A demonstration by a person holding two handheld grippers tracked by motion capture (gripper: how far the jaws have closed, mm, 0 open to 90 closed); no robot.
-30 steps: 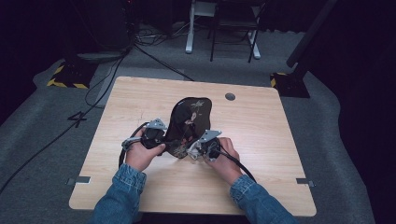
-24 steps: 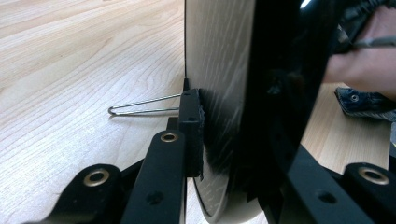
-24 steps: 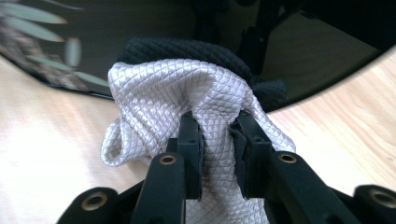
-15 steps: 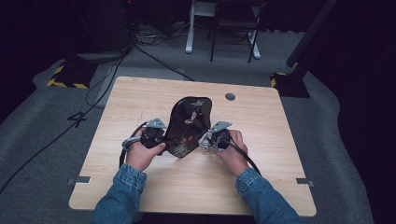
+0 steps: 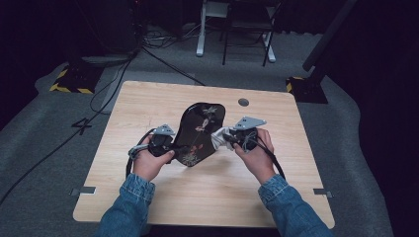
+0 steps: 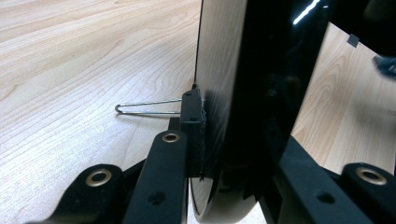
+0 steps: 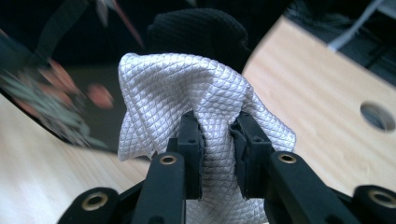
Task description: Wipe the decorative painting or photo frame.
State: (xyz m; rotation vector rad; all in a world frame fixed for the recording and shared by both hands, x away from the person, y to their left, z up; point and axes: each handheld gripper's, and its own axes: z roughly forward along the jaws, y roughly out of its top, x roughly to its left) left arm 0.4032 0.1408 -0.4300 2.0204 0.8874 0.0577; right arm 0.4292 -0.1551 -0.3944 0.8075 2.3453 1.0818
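The left tongs [image 5: 179, 147] are clamping the black lacquered tray [image 5: 200, 132] by its edge, propping it tilted on the bench [image 5: 296, 163]; the right tongs [image 5: 223, 139] are pinching a white cloth [image 7: 196, 98] beside its floral face; wiping seems underway, the next stroke probably needing light, even pressure.

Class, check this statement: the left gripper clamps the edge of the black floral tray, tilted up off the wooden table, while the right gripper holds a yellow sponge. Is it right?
Not quite. The right gripper holds a white quilted cloth, not a yellow sponge; the right gripper view shows it pinched between the jaws. The rest stands: the left gripper clamps the black floral tray, tilted up off the wooden table.
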